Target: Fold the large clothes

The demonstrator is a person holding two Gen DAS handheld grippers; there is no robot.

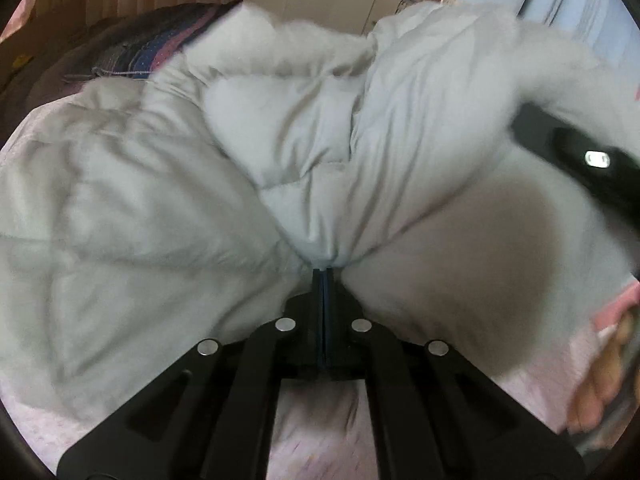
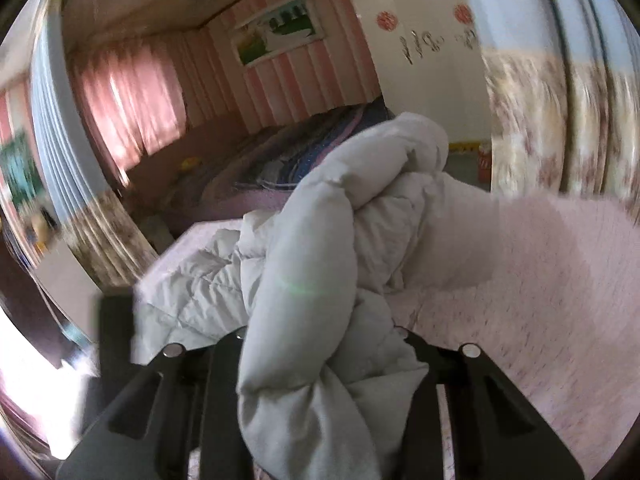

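Note:
A large pale grey-white quilted down coat (image 1: 312,128) lies spread and bunched on a pink fuzzy bed cover (image 1: 312,432). My left gripper (image 1: 325,270) is shut on a pinched fold of the coat at its near edge. In the right wrist view the coat (image 2: 304,240) drapes in a thick roll over my right gripper (image 2: 320,360), which holds it lifted; the fingertips are hidden under the cloth. The right gripper's black body shows in the left wrist view (image 1: 580,160) at the right, behind the raised cloth.
A dark striped blanket (image 1: 152,52) lies beyond the coat at the bed's far side. A pink striped wall (image 2: 304,76) and pink curtains (image 2: 132,108) stand behind. The pink bed cover (image 2: 540,280) stretches to the right. The person's hand (image 1: 600,380) shows at the right edge.

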